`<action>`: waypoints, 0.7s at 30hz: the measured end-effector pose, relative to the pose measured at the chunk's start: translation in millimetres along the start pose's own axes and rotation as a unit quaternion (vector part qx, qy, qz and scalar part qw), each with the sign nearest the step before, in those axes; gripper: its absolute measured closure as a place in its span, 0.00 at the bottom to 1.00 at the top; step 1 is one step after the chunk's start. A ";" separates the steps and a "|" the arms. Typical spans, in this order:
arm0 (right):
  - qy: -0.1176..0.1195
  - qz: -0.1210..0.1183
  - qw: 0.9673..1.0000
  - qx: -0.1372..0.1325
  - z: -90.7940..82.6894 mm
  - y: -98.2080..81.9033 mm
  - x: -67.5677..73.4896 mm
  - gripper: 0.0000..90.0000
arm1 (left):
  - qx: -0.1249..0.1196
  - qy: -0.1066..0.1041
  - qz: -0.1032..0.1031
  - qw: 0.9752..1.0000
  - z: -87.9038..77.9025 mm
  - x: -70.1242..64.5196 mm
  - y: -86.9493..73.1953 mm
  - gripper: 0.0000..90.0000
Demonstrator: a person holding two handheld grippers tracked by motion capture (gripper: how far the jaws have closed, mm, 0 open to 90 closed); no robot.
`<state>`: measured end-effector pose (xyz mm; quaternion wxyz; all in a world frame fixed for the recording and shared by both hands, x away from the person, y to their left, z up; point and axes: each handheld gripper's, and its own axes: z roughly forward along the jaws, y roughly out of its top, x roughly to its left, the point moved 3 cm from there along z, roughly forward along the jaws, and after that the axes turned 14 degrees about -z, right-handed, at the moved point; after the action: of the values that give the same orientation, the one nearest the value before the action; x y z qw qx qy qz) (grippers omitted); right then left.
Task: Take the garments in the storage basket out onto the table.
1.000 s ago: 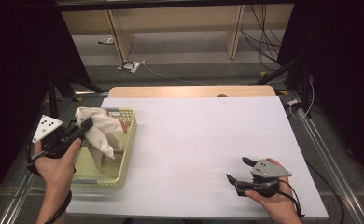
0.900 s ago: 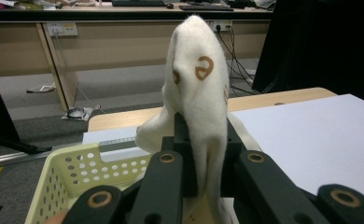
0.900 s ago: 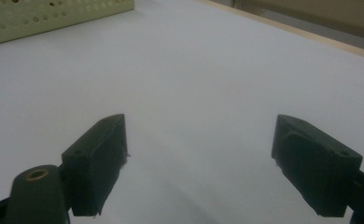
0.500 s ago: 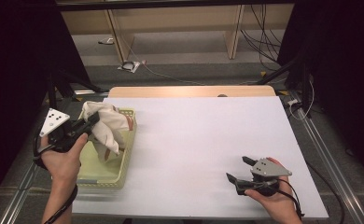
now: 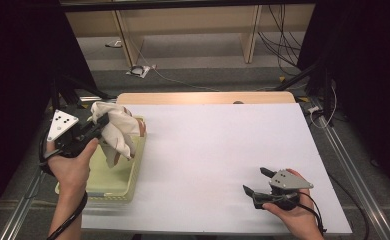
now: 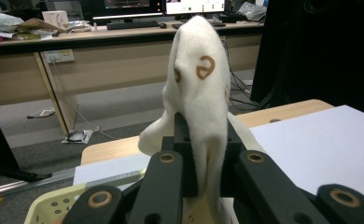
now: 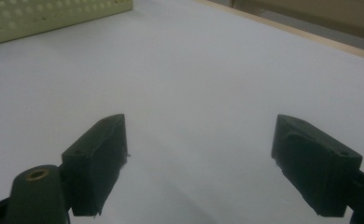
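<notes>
While the right gripper (image 5: 257,189) rests wide open on the table (image 5: 208,150), the left gripper (image 5: 99,127) clamps a white sock (image 6: 201,84) that drapes over its jaws above the basket (image 5: 128,175).

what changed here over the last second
The left gripper, shut on the white sock, has lifted it higher above the yellow basket and toward the table's far side. The right gripper stayed open and still on the white table.

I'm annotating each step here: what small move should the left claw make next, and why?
Probably carry the white sock sideways onto the white table: the left claw is shut on it, it hangs above the yellow basket, and the right claw waits open.
</notes>
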<state>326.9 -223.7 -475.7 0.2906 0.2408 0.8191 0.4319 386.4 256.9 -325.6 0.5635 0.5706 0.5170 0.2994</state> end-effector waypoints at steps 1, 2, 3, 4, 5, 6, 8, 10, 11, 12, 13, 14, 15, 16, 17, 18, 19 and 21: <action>-0.001 -0.001 1.000 0.001 -0.1 0.0 -0.1 0.21 | 0.000 -0.001 0.001 1.000 0.4 -0.8 -0.6 0.93; 0.000 0.000 1.000 0.001 -0.3 0.1 0.1 0.21 | 0.000 -0.002 0.000 1.000 0.8 -1.5 -1.3 0.93; 0.000 -0.001 1.000 0.000 -0.4 0.2 0.2 0.21 | 0.000 -0.004 -0.001 1.000 1.1 -2.1 -2.0 0.93; 0.000 -0.001 1.000 0.000 -0.5 0.2 0.2 0.21 | 0.001 -0.005 -0.001 1.000 1.3 -2.6 -2.4 0.93; 0.000 -0.002 1.000 0.000 -0.5 0.1 0.3 0.21 | 0.000 -0.008 -0.002 1.000 1.5 -3.1 -2.6 0.93; 0.002 -0.003 1.000 0.000 -0.5 -0.2 0.3 0.21 | -0.001 -0.010 -0.002 1.000 1.5 -3.8 -2.8 0.93; 0.002 -0.002 1.000 0.001 -0.6 -0.5 0.8 0.21 | -0.003 -0.013 -0.001 1.000 1.4 -5.6 -2.9 0.93; 0.002 -0.005 1.000 0.000 -0.7 -0.7 0.9 0.21 | -0.005 -0.017 0.000 1.000 1.6 -7.7 -2.9 0.93; 0.003 -0.005 1.000 0.000 -0.7 -0.8 1.0 0.21 | -0.005 -0.019 0.002 1.000 1.7 -8.9 -2.8 0.93; 0.003 -0.005 1.000 0.000 -0.6 -0.8 1.2 0.21 | -0.005 -0.020 0.002 1.000 2.0 -9.6 -2.8 0.93; 0.004 -0.004 1.000 0.002 -0.6 -1.0 1.4 0.21 | -0.006 -0.022 0.001 1.000 2.3 -10.6 -3.0 0.93; 0.004 -0.004 1.000 0.002 -0.5 -1.1 1.4 0.21 | -0.006 -0.023 0.003 1.000 2.5 -11.3 -3.1 0.93; 0.004 -0.005 1.000 0.002 -0.4 -1.2 1.6 0.21 | -0.007 -0.024 0.002 1.000 2.7 -12.0 -3.2 0.93; 0.004 -0.005 1.000 0.002 -0.4 -1.1 1.7 0.21 | -0.009 -0.026 0.002 1.000 3.0 -12.4 -3.2 0.93; 0.004 -0.005 1.000 0.002 -0.5 -1.1 1.8 0.21 | -0.008 -0.027 0.001 1.000 2.8 -12.7 -3.1 0.93; 0.004 -0.004 1.000 0.002 -0.5 -1.1 1.9 0.21 | -0.008 -0.029 0.001 1.000 2.7 -12.9 -2.9 0.93; 0.004 -0.004 1.000 0.002 -0.6 -1.1 1.9 0.21 | -0.009 -0.030 0.000 1.000 2.6 -13.2 -2.7 0.93; 0.004 -0.006 1.000 0.002 -0.4 -1.1 1.8 0.21 | -0.011 -0.033 -0.003 0.999 2.3 -13.7 -2.1 0.93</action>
<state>325.2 -223.4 -477.0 0.2894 0.2350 0.8223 0.4299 384.1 243.1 -324.7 0.5873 0.5725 0.4965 0.2841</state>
